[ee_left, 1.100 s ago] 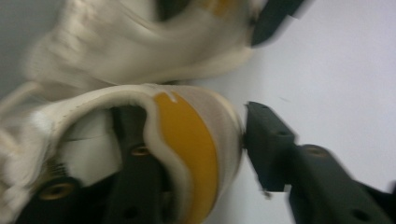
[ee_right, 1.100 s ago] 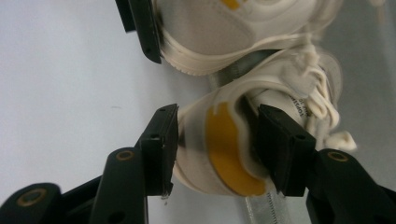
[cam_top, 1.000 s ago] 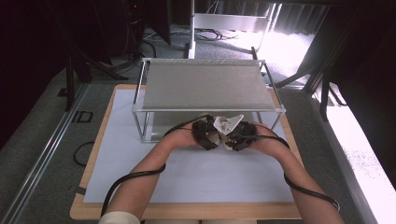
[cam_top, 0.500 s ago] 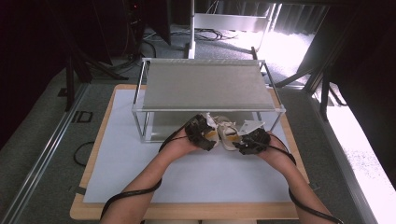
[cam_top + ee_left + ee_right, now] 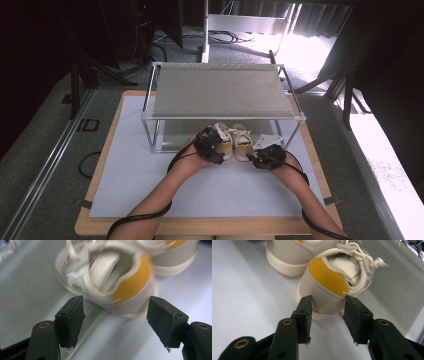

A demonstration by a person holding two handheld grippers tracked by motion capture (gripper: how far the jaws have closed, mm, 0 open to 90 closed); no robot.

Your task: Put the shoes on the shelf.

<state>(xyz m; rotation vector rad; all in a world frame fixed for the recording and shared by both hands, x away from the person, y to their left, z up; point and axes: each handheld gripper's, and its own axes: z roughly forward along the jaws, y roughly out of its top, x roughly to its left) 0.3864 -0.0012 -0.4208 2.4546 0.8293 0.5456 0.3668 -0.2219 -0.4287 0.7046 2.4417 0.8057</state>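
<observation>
Left sneaker (image 5: 107, 275) motion-blurred in the left gripper view, its toe cut off by the top edge. Toes of both sneakers hidden beneath the rack's shelf (image 5: 217, 92) in the high view. Right sneaker's (image 5: 337, 277) tongue label illegible.

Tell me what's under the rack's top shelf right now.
The toes of two shoes reach under the rack; their yellow heels stick out toward both grippers. The shelf hides the space farther back.

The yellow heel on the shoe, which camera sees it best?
The right gripper view: the yellow heel patch is sharp and close, just beyond the jaws. The left gripper view shows the other shoe's patch blurred; the high view shows both tiny.
</observation>
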